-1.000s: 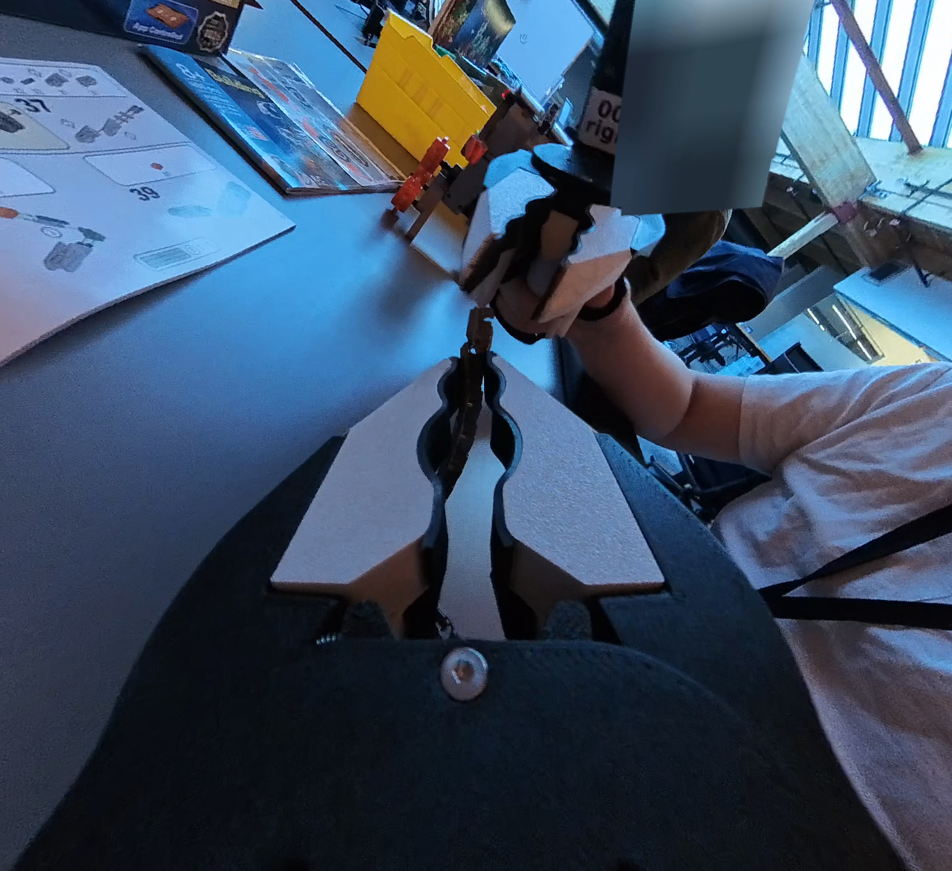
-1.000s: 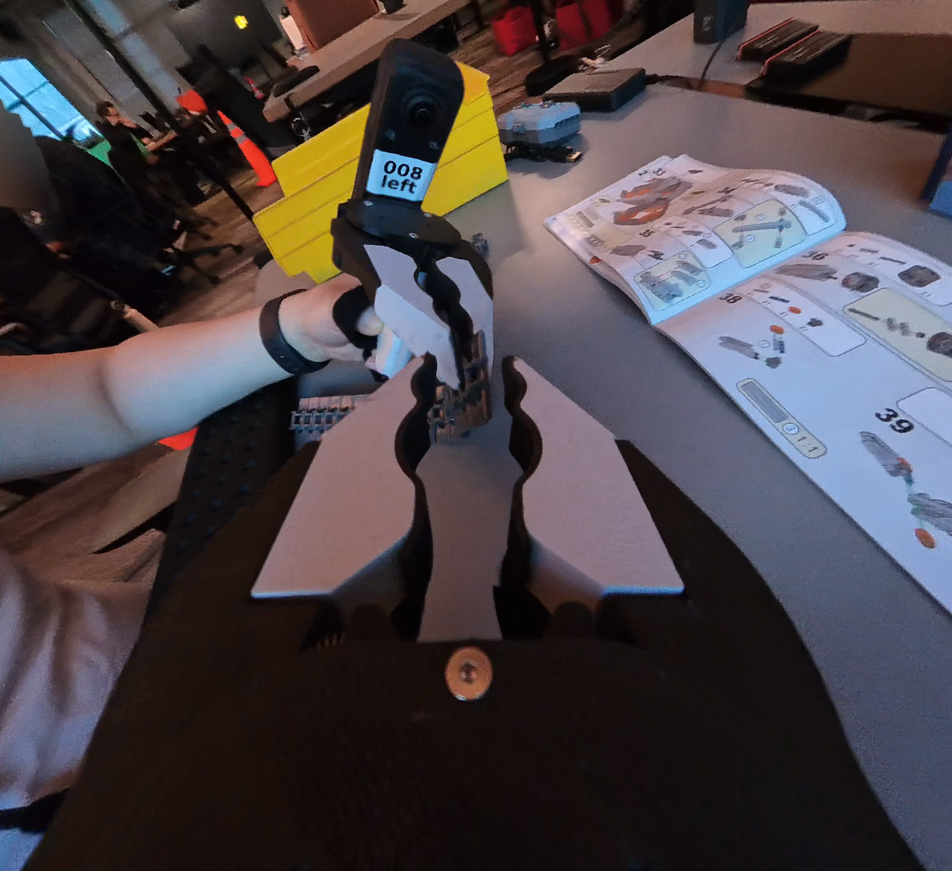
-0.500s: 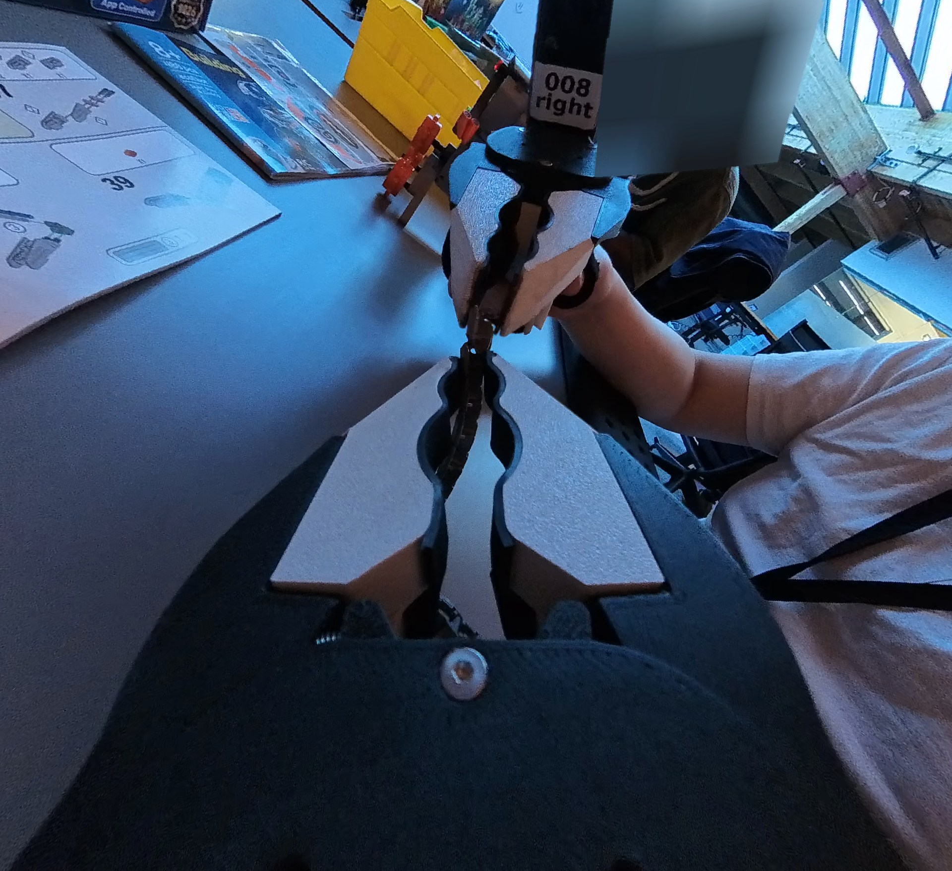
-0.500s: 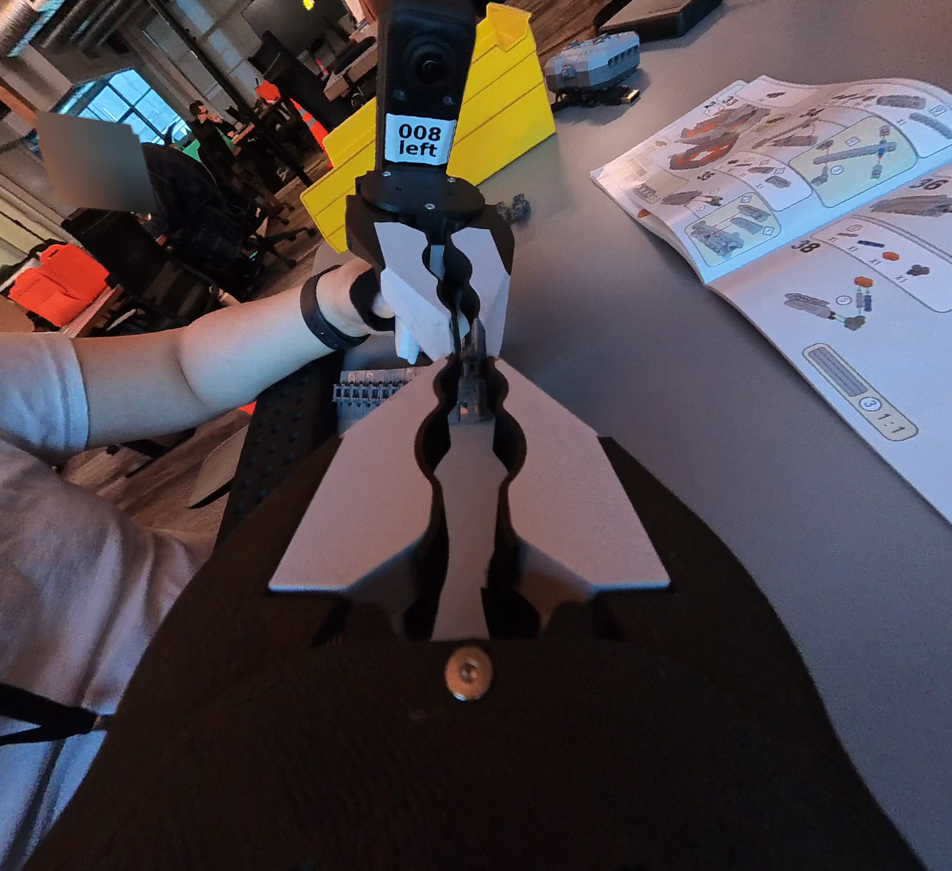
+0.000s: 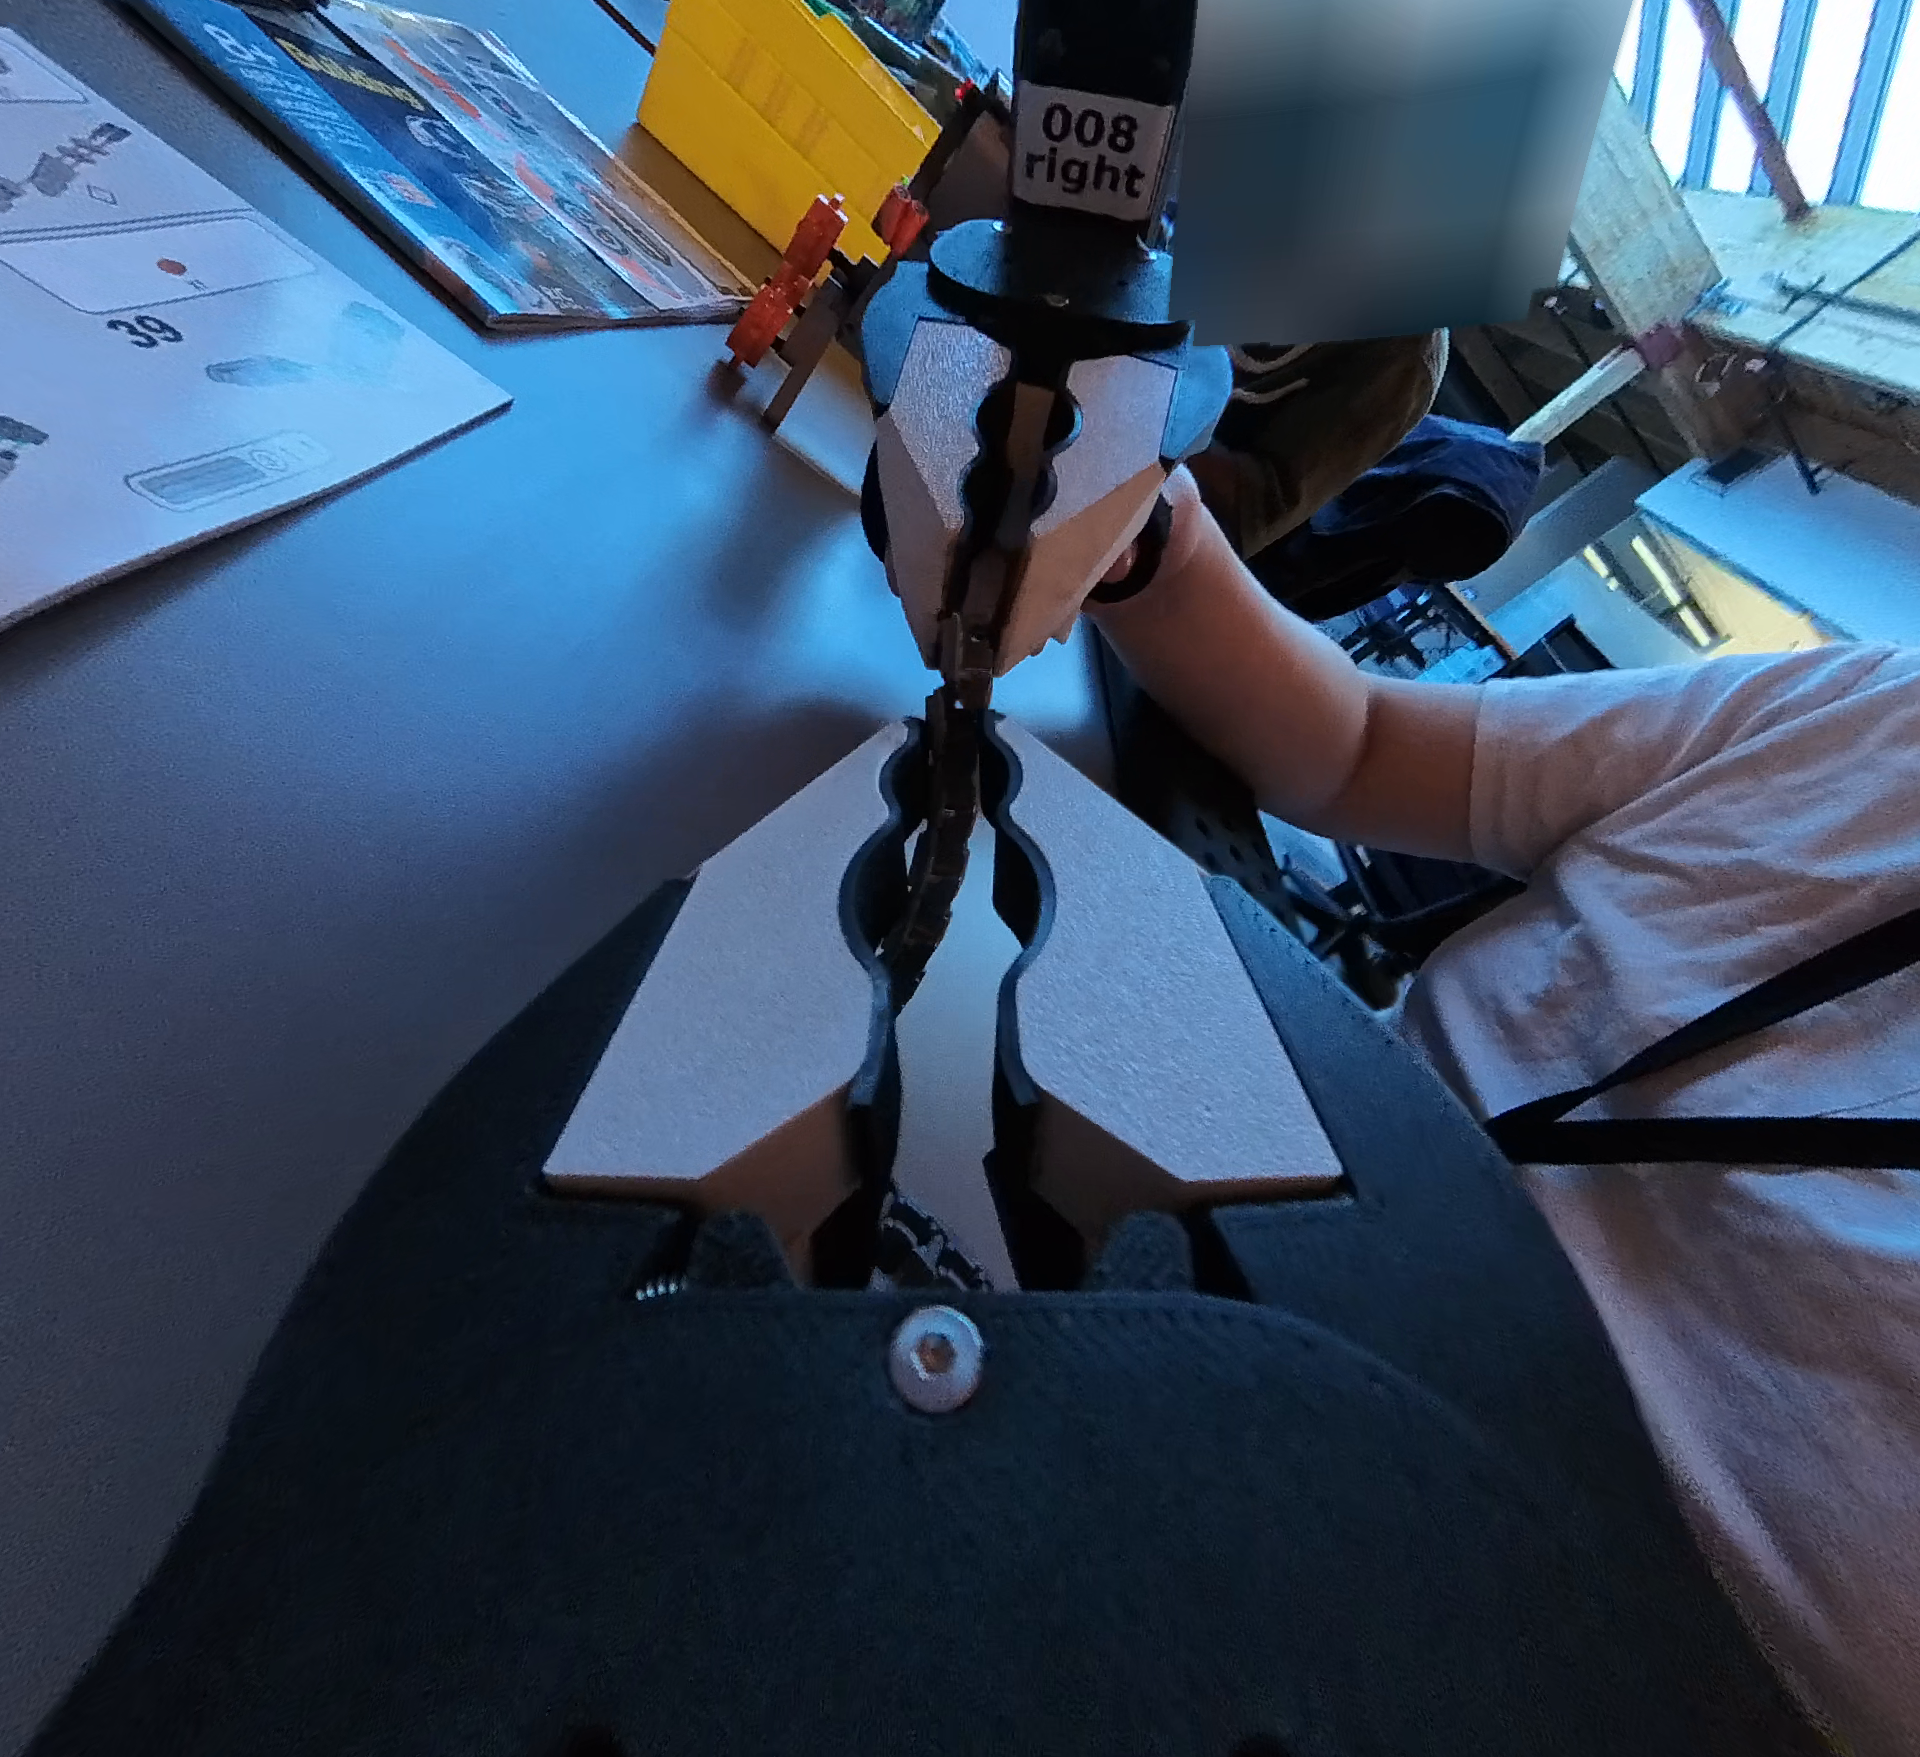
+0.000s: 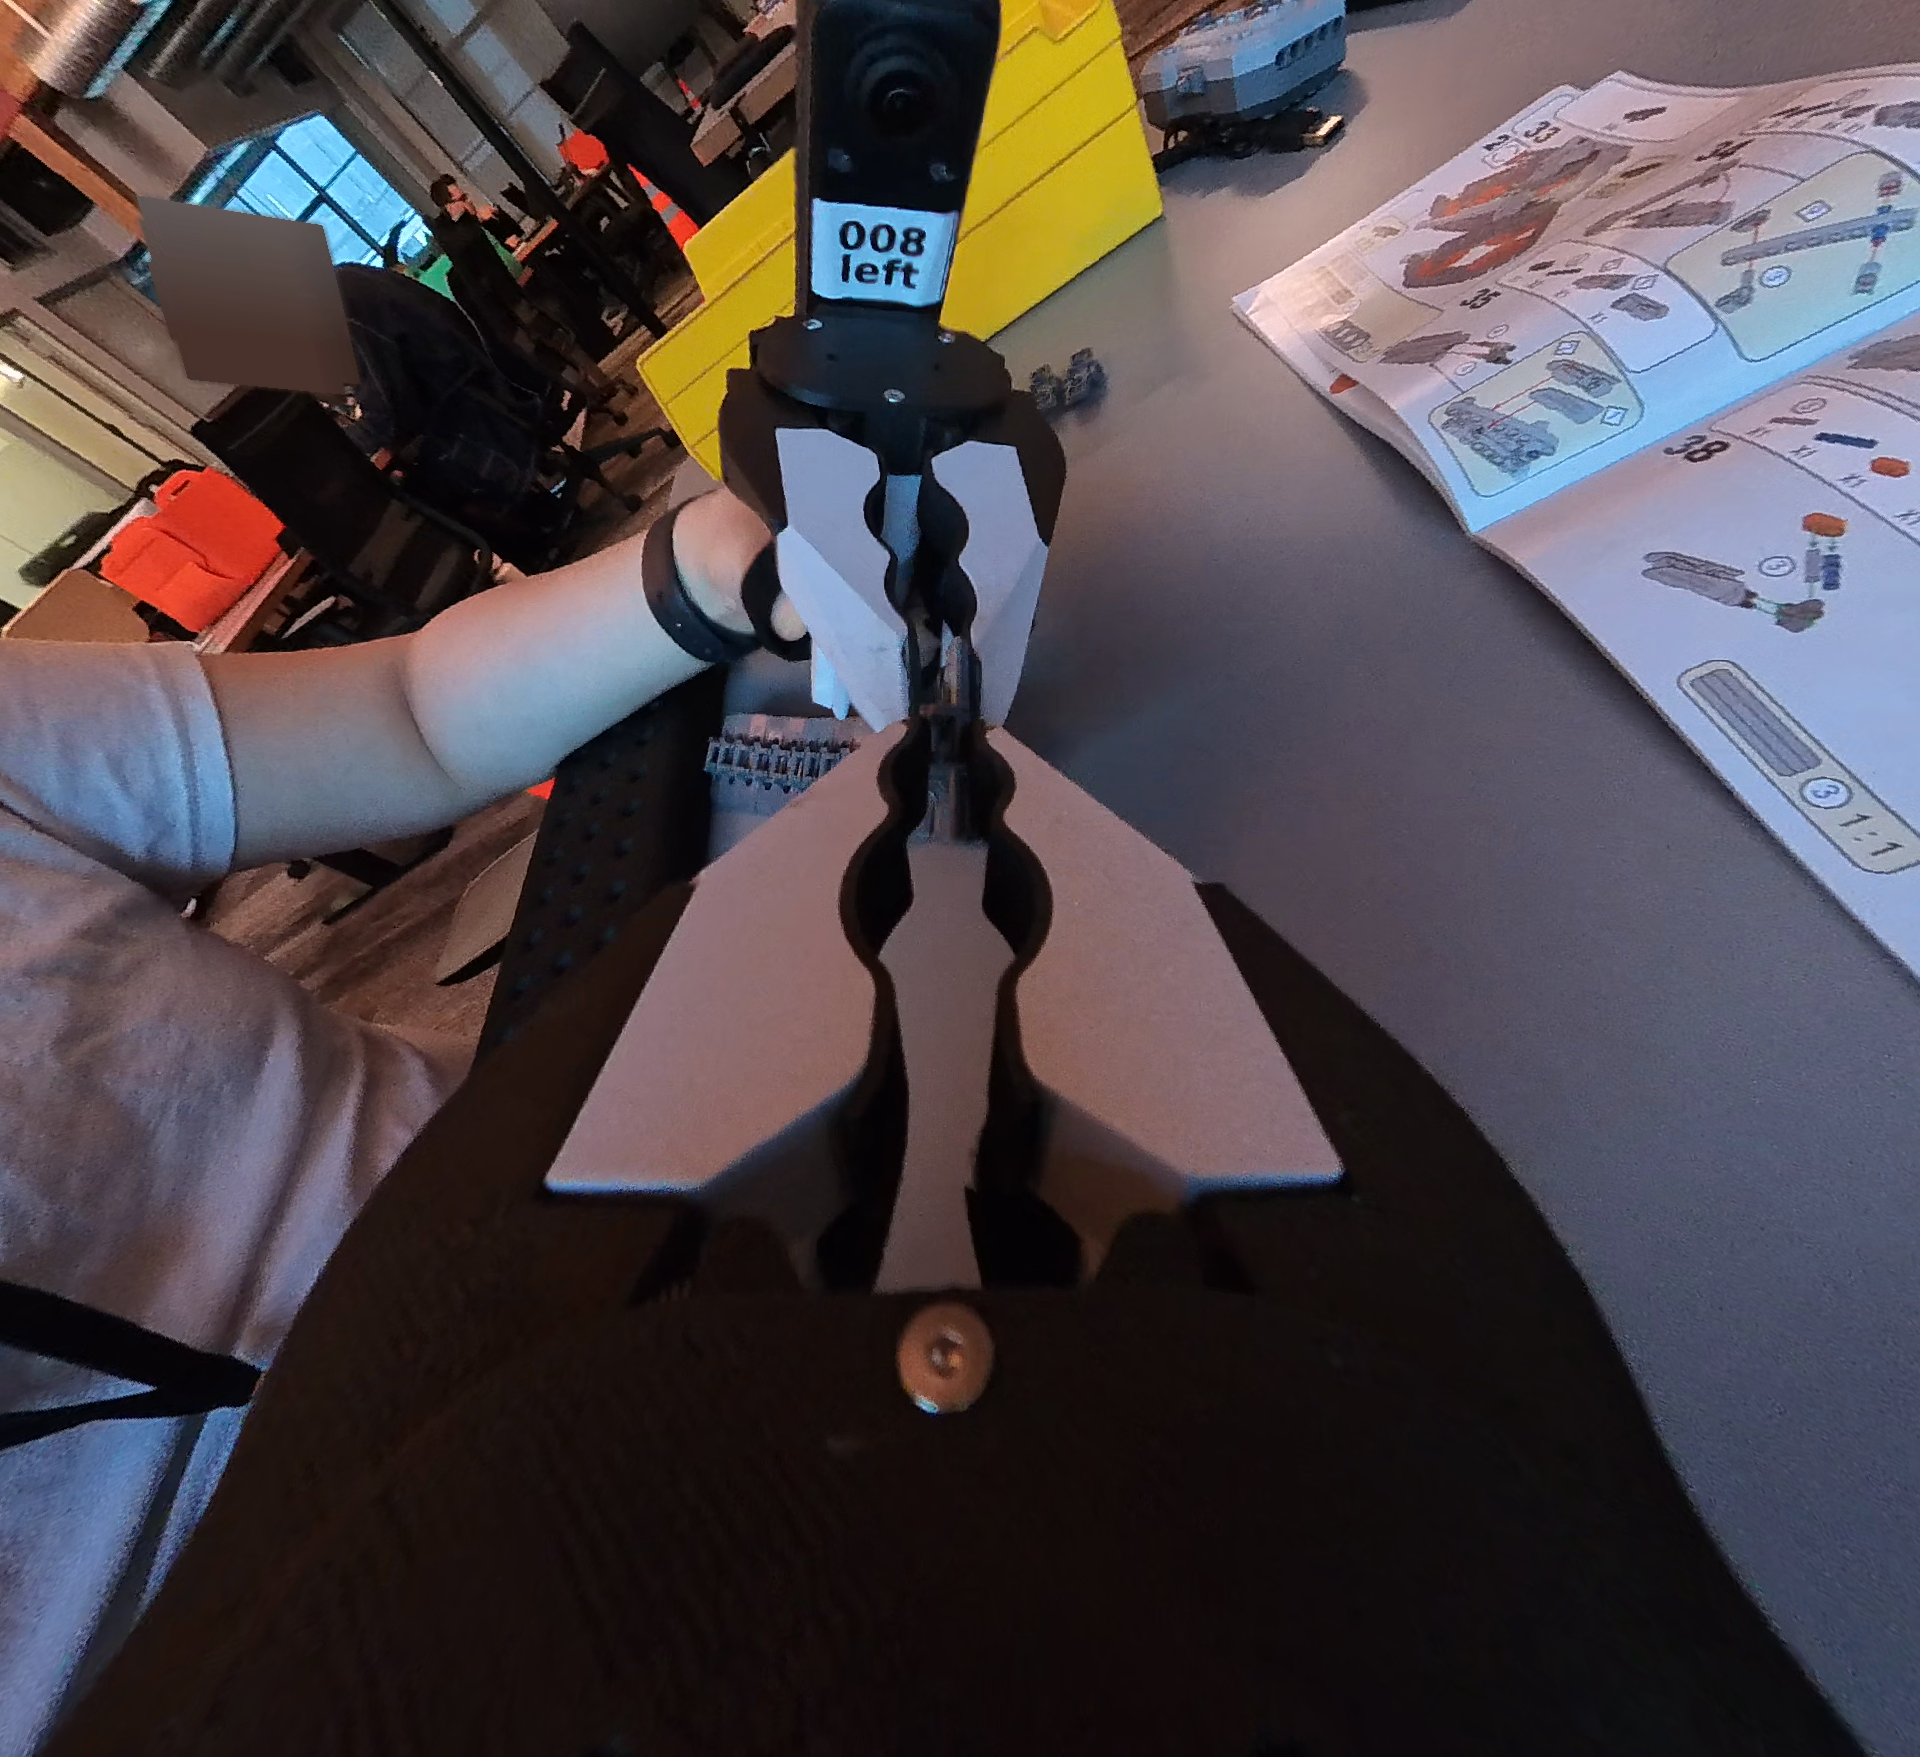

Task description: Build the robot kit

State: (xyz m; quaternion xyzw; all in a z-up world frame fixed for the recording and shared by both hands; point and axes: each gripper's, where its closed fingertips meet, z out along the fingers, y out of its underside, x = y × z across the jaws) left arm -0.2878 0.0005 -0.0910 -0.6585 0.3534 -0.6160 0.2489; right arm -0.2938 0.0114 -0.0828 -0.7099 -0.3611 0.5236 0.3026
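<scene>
A: The left gripper (image 5: 951, 741) pinches one end of a dark chain of small toy links (image 5: 935, 866), its tips pressed close on it. The right gripper (image 6: 940, 751) pinches another bit of chain (image 6: 948, 788) too.

B: Why are they nose to nose?

A: I think it is so the two ends can meet. They line up tip to tip, just above the grey table (image 5: 364, 668). I cannot tell if the ends touch; that spot is tiny and dark.

B: How are the arms?

A: Each forearm reaches in from its side, wrist bent, so the grippers point at each other.

B: What else is near?

A: More grey links (image 6: 774, 757) lie by the table edge. An open paper booklet (image 6: 1662, 481) sits farther off, then a yellow bin (image 6: 1049, 190).
</scene>
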